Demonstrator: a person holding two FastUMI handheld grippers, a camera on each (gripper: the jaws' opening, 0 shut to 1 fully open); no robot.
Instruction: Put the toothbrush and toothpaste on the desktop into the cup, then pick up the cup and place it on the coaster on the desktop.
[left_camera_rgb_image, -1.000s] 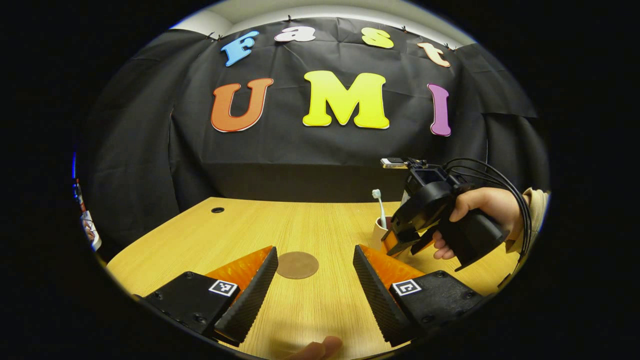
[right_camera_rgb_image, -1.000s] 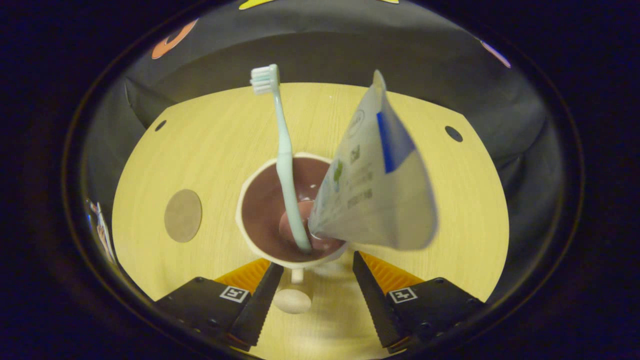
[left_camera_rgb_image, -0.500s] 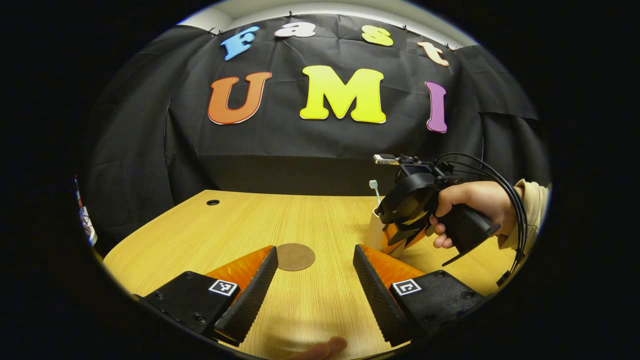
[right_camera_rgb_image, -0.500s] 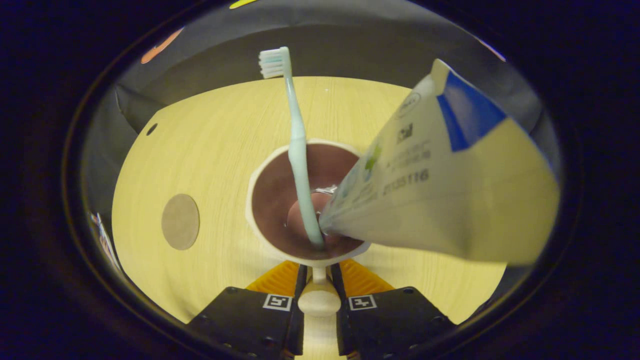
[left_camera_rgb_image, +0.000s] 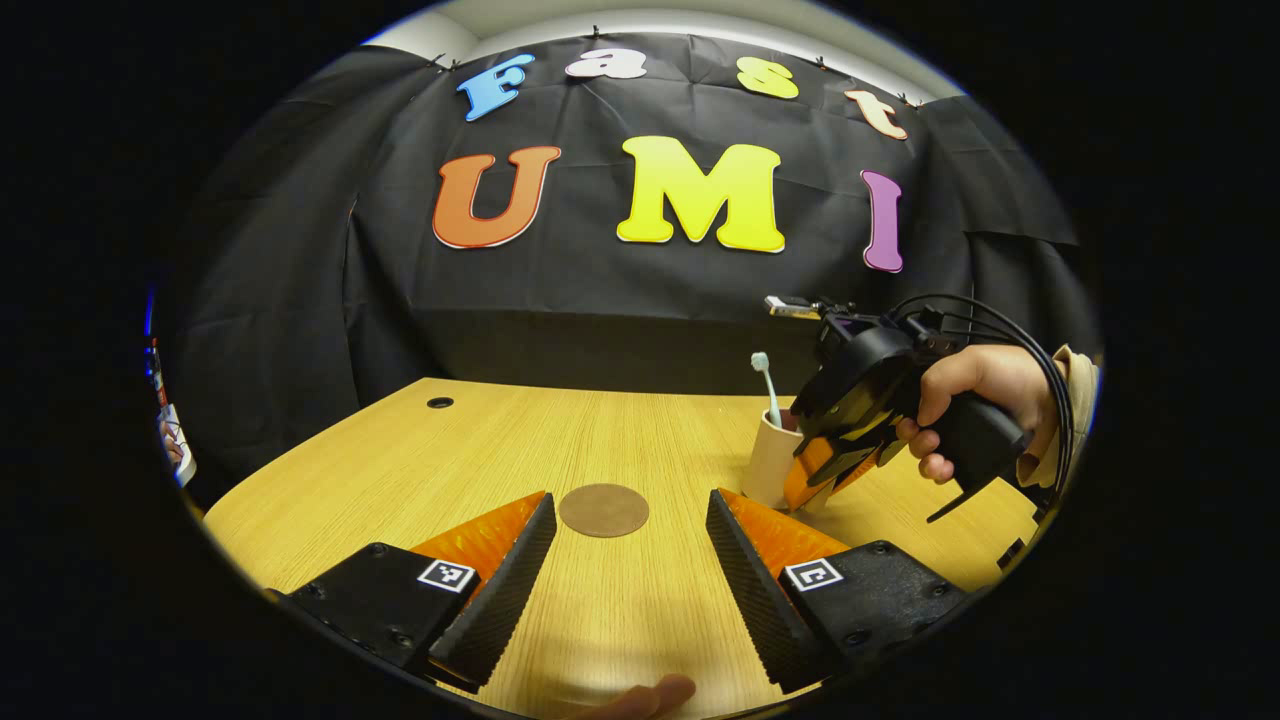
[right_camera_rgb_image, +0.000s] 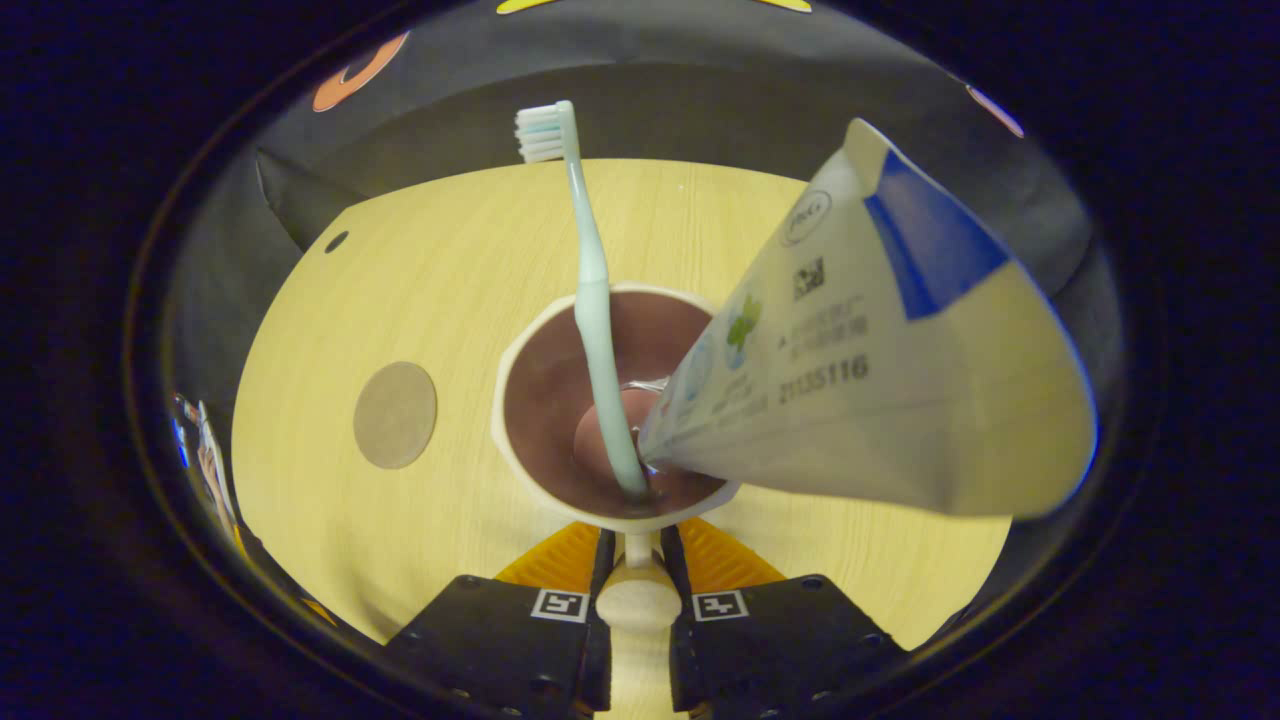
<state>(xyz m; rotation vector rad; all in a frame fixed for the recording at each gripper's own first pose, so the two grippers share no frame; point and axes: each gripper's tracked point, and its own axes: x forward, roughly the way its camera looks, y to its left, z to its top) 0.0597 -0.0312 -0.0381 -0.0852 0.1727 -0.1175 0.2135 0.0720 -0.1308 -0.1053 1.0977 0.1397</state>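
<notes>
Cup (right_camera_rgb_image: 600, 420) stands on the wooden desktop (right_camera_rgb_image: 450, 270), with the toothbrush (right_camera_rgb_image: 590, 300) upright inside and the toothpaste (right_camera_rgb_image: 860, 380) leaning out over its rim toward 3 o'clock. Right gripper (right_camera_rgb_image: 637, 600) is clamped on the cup's handle (right_camera_rgb_image: 637, 598) at 6 o'clock, both fingers pressing it. Coaster (right_camera_rgb_image: 395, 415) lies flat at 9 o'clock of the cup, apart from it, with bare wood between them. In the left gripper view, the left gripper (left_camera_rgb_image: 630, 570) hangs with fingers spread wide, the coaster (left_camera_rgb_image: 603, 510) just beyond them at 12 o'clock, well inside the desktop's edges.
</notes>
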